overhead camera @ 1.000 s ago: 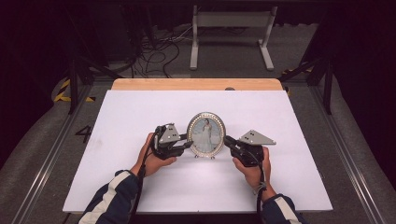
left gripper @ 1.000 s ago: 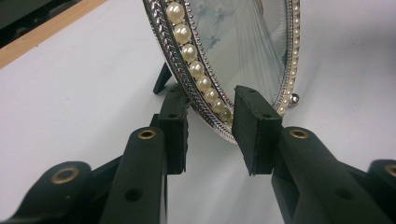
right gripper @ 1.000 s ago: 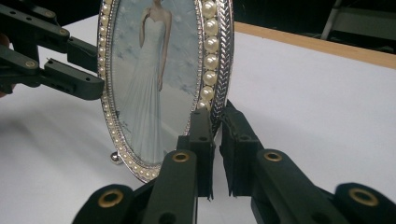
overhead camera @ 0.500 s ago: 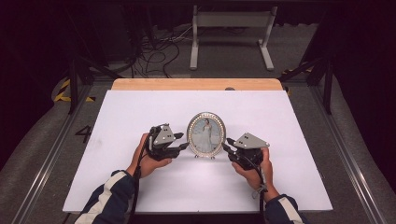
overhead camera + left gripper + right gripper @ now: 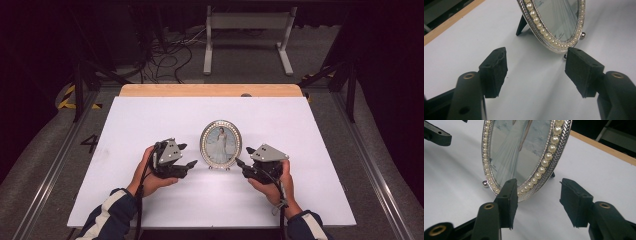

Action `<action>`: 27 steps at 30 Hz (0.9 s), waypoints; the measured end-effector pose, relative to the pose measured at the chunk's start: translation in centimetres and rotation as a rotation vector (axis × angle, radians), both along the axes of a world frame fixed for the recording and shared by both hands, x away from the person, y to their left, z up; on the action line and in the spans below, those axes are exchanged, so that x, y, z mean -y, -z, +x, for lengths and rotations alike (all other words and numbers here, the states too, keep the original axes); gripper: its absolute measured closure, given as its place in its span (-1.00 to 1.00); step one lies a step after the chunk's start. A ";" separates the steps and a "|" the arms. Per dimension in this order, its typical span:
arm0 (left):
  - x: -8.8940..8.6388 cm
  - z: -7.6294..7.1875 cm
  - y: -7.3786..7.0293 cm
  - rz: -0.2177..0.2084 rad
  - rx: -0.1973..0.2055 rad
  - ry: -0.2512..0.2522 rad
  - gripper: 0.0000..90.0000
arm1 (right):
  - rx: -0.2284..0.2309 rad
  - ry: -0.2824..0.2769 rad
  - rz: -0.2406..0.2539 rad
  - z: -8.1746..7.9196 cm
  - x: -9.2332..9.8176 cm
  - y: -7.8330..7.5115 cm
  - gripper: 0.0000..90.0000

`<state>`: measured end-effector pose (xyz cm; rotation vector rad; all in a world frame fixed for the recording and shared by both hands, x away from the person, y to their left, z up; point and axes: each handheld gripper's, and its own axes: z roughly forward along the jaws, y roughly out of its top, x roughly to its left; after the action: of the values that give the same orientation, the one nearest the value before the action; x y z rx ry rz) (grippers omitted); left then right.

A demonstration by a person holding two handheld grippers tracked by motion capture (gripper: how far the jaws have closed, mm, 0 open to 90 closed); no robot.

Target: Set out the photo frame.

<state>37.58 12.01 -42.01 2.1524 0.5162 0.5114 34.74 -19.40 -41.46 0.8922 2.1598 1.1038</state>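
Observation:
An oval silver photo frame edged with pearls stands upright on its back leg in the middle of the white table. My left gripper is held a short way to its left. Its jaws have just been opening and nothing is between them; in the left gripper view the frame lies ahead, apart from the pads. My right gripper sits at the frame's right edge. Its jaws have also just been opening, and in the right gripper view the frame's rim is beside the left pad, unpressed.
A wooden strip runs along the table's far edge. Beyond it on the floor are a white metal stand and loose cables. Bare white table surrounds the frame on all sides.
Both grippers' jaws have spread apart and come off the frame's edges. The left gripper has drawn back to the left. The frame stays standing where it was.

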 end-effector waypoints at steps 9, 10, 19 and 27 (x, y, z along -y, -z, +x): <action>-1.0 -1.3 0.5 0.057 0.031 -0.010 -0.54 | 0.005 -0.016 -0.026 -0.6 1.0 0.3 -0.17; -1.1 -1.4 0.5 0.060 0.032 -0.012 -0.57 | 0.007 -0.012 -0.028 -0.7 1.1 0.3 -0.19; -2.9 -2.3 1.0 0.043 0.013 -0.034 -0.71 | 0.014 0.022 -0.044 -1.3 2.9 0.3 -0.35; -4.7 -3.0 1.4 0.024 -0.005 -0.070 -0.79 | 0.006 0.054 -0.068 -1.9 4.4 0.6 -0.42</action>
<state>34.57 16.70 -43.46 2.1645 0.5925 0.5537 32.83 -23.76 -42.02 0.9100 2.1420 1.0000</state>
